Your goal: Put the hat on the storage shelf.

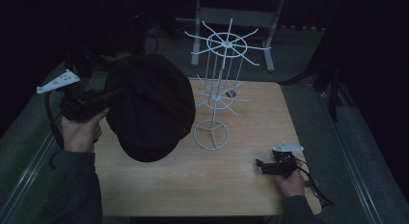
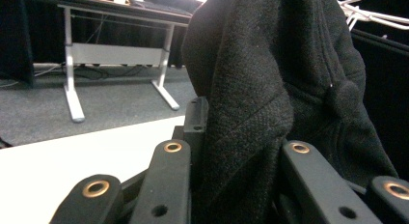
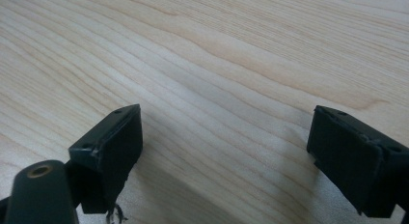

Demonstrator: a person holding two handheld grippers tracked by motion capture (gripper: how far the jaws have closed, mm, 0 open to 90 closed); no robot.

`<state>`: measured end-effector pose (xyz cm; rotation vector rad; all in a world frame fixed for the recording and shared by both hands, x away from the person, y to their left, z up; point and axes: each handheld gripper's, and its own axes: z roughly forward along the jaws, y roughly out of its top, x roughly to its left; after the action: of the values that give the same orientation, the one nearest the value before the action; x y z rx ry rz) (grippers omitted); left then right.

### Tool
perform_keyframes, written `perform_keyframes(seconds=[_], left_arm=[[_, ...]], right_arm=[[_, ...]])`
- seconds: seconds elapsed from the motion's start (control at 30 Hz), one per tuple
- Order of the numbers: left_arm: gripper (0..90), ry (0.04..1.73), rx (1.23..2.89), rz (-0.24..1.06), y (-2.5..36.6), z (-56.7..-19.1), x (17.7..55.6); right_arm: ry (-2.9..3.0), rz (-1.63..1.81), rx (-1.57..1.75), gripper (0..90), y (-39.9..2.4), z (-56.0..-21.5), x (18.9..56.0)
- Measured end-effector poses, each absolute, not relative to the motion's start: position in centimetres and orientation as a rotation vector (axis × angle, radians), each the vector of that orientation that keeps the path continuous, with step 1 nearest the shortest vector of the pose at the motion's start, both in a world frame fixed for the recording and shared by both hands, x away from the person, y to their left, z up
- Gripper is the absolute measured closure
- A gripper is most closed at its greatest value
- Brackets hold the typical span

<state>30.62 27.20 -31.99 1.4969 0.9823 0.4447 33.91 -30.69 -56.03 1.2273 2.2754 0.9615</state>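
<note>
— Left claw (image 1: pixel 99 102) first: what is it doing?

— Its 2 jaws are clamped on a fold of the black cap (image 1: pixel 149 105). In the left gripper view the dark knit cloth (image 2: pixel 251 103) is pinched between the black jaws and rises straight up from them, with the cap's small top button off to the right of the grip.

— Where does the cap sit relative to that claw?

— It hangs out beyond the jaw tips, lifted clear of the wooden surface (image 1: pixel 226 180), crown facing the high camera. The person's left hand (image 1: pixel 82 130) holds the claw from below, at the surface's left edge.

— What lies past the cap?

— Just beyond the cap, on the far side from the left claw, stands a white wire rack (image 1: pixel 217 89) with a round base, a thin stem and 2 rings of spoke-like arms. The cap's edge comes near the rack, but I cannot tell whether they touch. A few of its white arms (image 2: pixel 359 9) show above and right of the cloth in the left gripper view.

— And the right claw?

— The right claw (image 1: pixel 263 167) is well apart from the cap, low at the surface's near right corner, in the person's right hand (image 1: pixel 292 183). Its jaws stand wide apart with nothing but bare wood grain (image 3: pixel 226 89) between them, pointing toward the rack's base.

— Anything farther off?

— Behind the surface, on the grey carpet, a white-legged desk (image 2: pixel 115 52).
</note>
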Motion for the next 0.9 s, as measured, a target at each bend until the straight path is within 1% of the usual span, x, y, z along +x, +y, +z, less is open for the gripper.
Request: perform_keyframes(seconds=[0.9], left_arm=[[74.7, 0.901, 1.502, 0.424, 27.0, -30.7, 30.8]], right_arm=[[2.275, 0.962, 1.227, 12.2, -30.7, -56.0, 33.9]])
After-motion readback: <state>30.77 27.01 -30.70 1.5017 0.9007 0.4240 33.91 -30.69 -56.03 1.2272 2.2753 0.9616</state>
